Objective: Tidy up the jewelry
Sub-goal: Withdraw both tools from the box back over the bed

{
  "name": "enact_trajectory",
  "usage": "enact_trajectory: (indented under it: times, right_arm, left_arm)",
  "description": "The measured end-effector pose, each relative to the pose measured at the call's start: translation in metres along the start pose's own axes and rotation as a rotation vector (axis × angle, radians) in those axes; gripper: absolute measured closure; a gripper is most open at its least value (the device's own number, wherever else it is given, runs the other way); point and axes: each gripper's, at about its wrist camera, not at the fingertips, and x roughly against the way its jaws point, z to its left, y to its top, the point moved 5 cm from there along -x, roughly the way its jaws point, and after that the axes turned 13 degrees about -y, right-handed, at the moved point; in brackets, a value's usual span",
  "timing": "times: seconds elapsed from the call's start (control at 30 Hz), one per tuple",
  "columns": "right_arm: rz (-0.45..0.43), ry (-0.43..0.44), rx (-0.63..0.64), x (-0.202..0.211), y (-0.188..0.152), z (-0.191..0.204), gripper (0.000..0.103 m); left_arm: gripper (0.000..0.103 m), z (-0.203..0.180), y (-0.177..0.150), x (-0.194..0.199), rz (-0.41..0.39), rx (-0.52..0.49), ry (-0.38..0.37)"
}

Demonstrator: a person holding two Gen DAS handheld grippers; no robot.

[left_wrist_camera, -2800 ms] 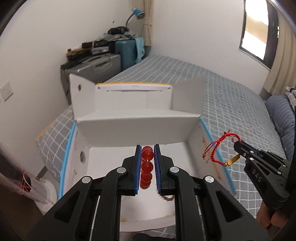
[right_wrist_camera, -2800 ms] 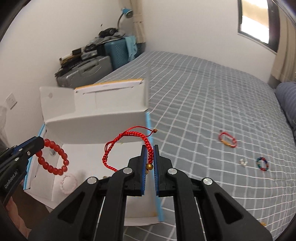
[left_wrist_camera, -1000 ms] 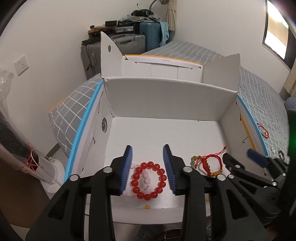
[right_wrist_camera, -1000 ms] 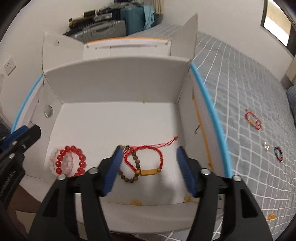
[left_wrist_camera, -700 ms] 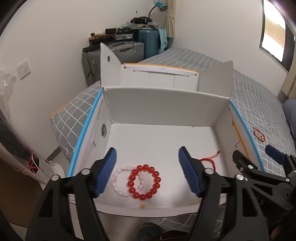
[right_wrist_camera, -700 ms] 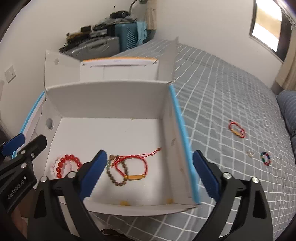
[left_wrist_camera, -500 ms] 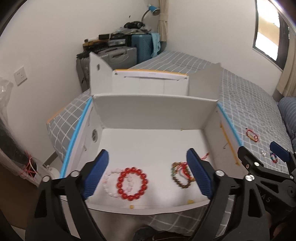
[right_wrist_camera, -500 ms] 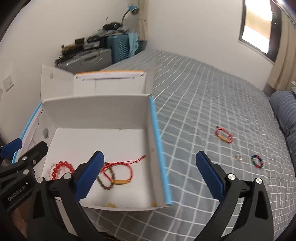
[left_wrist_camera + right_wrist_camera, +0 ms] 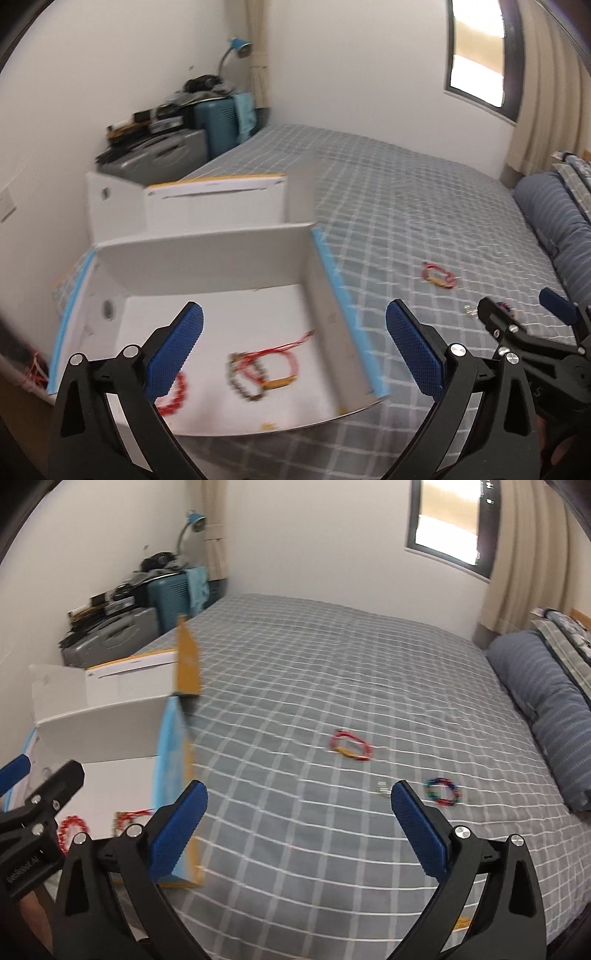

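The white cardboard box [image 9: 207, 258] stands open on the bed's left corner. On its floor lie a red bead bracelet [image 9: 173, 400], a brown bead bracelet [image 9: 240, 384] and a red string bracelet [image 9: 280, 373]. My left gripper [image 9: 294, 314] hovers above the box's right half, its jaws opening, nothing between them. My right gripper [image 9: 299, 790] is open and empty over the checked bedspread. Ahead of it lie a red and gold bracelet [image 9: 349, 746], a multicolour bead bracelet [image 9: 442, 792] and a small silver piece [image 9: 383, 788].
Suitcases [image 9: 166, 155] with clutter and a blue lamp [image 9: 195, 518] stand in the far left corner. A striped pillow [image 9: 546, 701] runs along the bed's right side. The box's raised flaps [image 9: 186, 661] stick up beside the bedspread. A small orange scrap [image 9: 463, 921] lies near the front edge.
Both grippers let go of their bracelets in the box, opened wide, lifted and swung right. The right one now faces the bedspread instead of the box.
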Motion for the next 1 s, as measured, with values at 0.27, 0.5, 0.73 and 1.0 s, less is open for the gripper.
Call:
enact_trajectory:
  times: [0.27,0.5,0.73,1.0]
  right_arm:
    - [0.036,-0.100,-0.060,-0.035,-0.003,-0.080,0.007]
    - [0.088,-0.158,-0.100,-0.079,-0.008,-0.132,0.007]
    - [0.129,-0.168,-0.111,-0.131,-0.011,-0.169,0.007]
    - [0.218,-0.153,-0.100,-0.200,-0.024,-0.186,0.007]
  left_arm:
    - [0.006,-0.079,0.012,-0.045,0.013,-0.057,-0.087]
    - [0.006,-0.131,0.019,-0.095,0.052,-0.087,-0.145]
    - [0.006,-0.169,0.028,-0.157,0.082,-0.124,-0.155]
    - [0.006,-0.187,0.033,-0.236,0.156,-0.119,-0.160]
